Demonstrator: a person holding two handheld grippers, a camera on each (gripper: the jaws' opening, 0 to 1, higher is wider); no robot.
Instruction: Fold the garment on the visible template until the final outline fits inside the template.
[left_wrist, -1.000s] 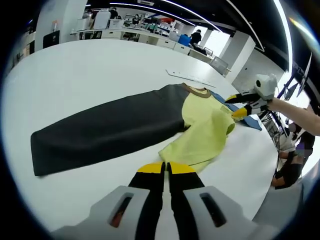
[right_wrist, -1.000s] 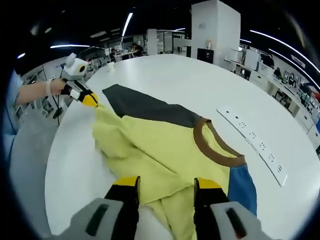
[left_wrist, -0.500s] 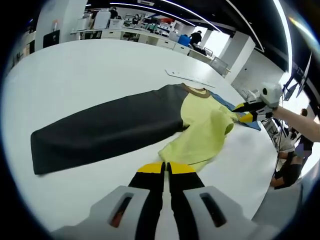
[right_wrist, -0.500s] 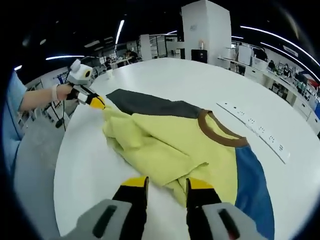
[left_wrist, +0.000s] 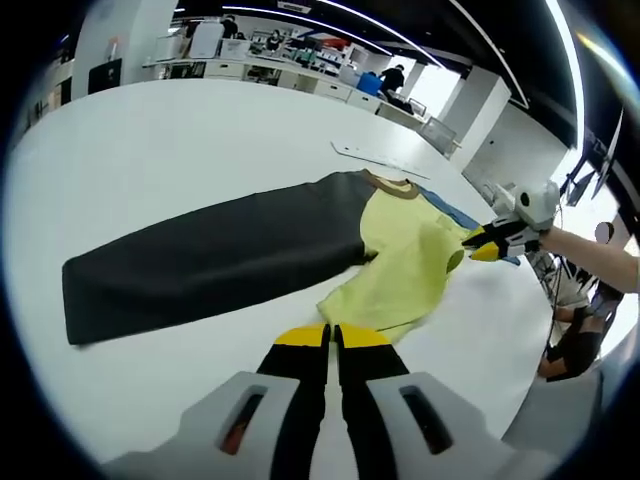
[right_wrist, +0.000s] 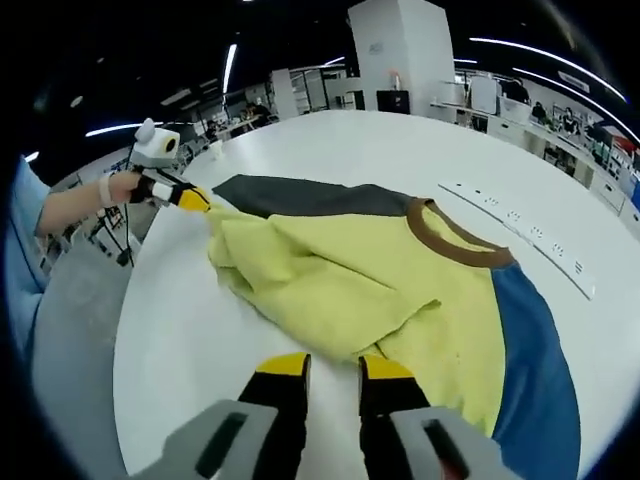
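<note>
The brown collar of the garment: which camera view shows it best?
The right gripper view: the brown collar shows there as a wide curved band between the yellow and blue parts. In the left gripper view the collar is small and far away, only a thin brown strip.

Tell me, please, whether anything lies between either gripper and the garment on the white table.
Nothing visible does. The left gripper sits shut right at the yellow hem of the garment, and the right gripper has its tips at the folded yellow edge on the table. The white strip lies beyond the collar, out of the way.
</note>
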